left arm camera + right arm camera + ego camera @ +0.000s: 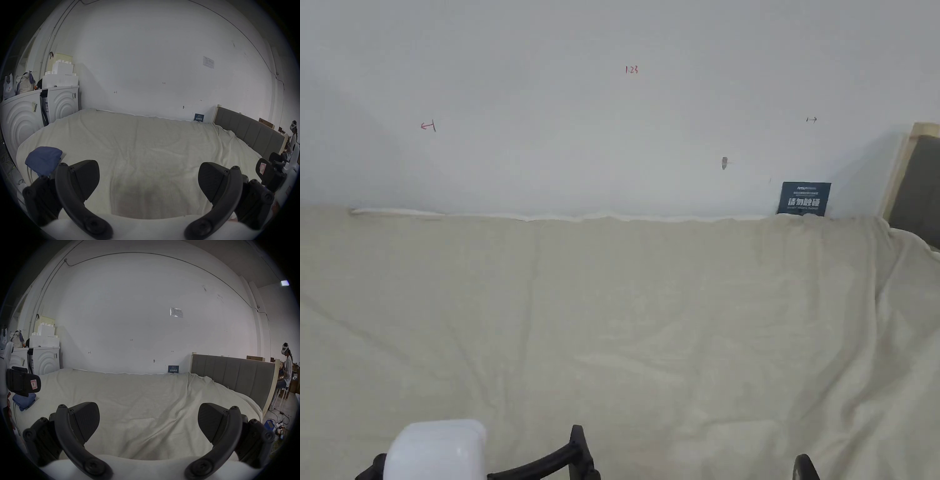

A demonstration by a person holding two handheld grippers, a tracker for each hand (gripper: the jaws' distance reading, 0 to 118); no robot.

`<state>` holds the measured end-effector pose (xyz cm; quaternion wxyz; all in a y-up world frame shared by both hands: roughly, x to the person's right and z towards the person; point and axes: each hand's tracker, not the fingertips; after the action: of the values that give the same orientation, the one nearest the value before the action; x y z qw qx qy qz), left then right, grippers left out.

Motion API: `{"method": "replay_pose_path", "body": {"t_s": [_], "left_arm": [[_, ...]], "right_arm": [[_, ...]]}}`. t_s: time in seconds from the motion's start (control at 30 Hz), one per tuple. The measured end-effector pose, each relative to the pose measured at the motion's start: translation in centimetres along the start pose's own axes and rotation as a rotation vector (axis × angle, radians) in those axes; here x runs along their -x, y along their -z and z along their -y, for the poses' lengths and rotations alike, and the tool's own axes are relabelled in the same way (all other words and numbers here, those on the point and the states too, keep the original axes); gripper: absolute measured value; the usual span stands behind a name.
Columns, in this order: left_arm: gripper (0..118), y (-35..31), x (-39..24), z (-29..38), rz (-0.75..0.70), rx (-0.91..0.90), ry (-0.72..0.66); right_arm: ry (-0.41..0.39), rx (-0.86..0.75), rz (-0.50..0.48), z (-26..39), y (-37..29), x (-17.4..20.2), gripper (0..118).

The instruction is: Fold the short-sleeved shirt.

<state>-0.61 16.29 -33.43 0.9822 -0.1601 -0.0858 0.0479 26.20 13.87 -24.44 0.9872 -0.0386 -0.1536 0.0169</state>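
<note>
On the bed's left edge, folded blue shirt (untouched), left gripper and right gripper fingers wide, empty.

The blue shirt lies folded near the bed's left edge.

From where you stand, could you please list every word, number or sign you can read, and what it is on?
"123": red handwriting on the wall.
Arrow marks: on the wall either side, no words.
Dark blue sign at the wall's foot: print too blurred.
Paper sheet on the wall: too small.
Stickers on the washing machine: too small.
</note>
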Motion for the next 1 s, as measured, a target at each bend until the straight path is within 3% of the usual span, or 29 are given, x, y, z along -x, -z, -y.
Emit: {"method": "replay_pose_path", "body": {"t_s": [1.0], "left_arm": [[118, -2.9, -1.2, -1.1, 0.035, -0.091, 0.017]], "right_arm": [[0.0, -0.073, -0.051, -2.2, -2.5, 0.9, 118]]}}
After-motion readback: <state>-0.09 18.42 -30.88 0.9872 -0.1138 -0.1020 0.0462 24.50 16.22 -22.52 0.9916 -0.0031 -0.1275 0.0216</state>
